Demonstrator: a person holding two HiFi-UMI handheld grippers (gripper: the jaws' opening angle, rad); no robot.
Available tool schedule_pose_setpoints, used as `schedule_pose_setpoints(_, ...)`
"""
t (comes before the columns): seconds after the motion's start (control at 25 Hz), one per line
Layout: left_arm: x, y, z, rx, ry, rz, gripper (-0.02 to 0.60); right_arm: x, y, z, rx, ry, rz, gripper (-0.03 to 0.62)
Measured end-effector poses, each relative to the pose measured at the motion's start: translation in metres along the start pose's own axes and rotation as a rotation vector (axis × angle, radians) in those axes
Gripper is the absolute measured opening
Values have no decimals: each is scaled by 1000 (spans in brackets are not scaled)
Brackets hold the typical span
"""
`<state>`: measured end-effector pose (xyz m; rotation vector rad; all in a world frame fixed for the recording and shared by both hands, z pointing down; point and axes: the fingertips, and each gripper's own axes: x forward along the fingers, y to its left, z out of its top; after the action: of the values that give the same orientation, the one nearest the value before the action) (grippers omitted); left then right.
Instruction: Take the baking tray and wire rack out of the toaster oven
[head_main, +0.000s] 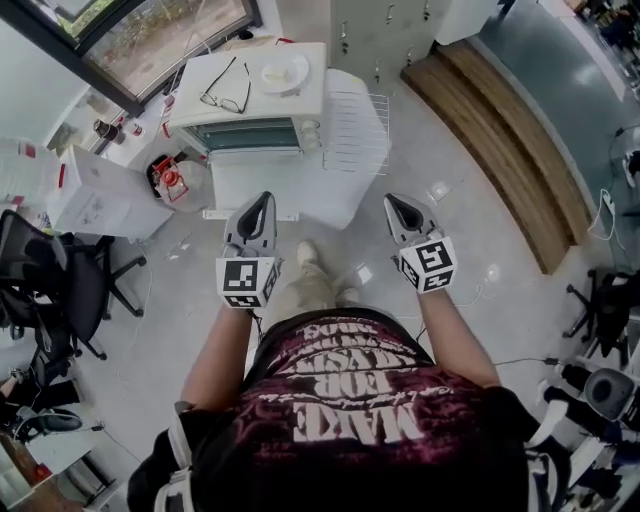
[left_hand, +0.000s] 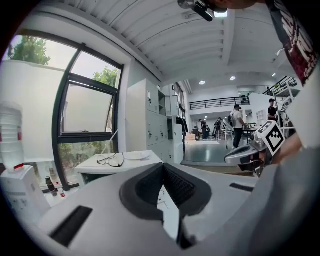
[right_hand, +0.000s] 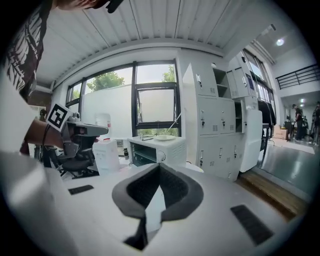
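Head view first: both claws are up in front of the person, well short of the tabletop (head_main: 330, 195). The left claw (head_main: 262, 197) sits at 9 o'clock of the right claw (head_main: 392, 200), and they are well apart from each other. Left gripper view shows the left claw (left_hand: 162, 166) with its pads together at the tip and nothing between them. Right gripper view shows the same: the right claw (right_hand: 159, 165) is pressed together and empty. At 12 o'clock of the claws, the white oven (head_main: 250, 120) stands on the tabletop, with glasses (head_main: 228, 90) lying on its roof and a plate (head_main: 283, 72) at about 2 o'clock of them. The rack (head_main: 355, 130) lies flat on the tabletop, just beside the oven at its 3 o'clock. The tray I can't pick out in any view. Right gripper view catches the oven (right_hand: 155, 150) dead ahead, its front facing 9 o'clock, shelves showing inside. On the floor at 9 o'clock of the left claw there's a white box (head_main: 95, 195), and a black chair (head_main: 60, 285) at about 8.
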<state>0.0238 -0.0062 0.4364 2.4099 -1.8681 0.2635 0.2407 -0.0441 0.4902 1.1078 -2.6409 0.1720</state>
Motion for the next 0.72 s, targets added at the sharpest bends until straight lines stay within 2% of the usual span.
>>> schedule_pose_setpoints(0.24, -36, 31, 1, -14, 10, 69, 6, 5, 46, -2, -4, 8, 64, 3)
schedule_pose_setpoints(0.44, -55, 56, -9, -12, 18, 51, 6, 32, 79, -5, 21, 29, 80, 3)
schedule_pose_setpoints(0.72, -81, 131, -29, -29, 47, 23, 6, 87, 146, 12, 67, 30, 83, 3)
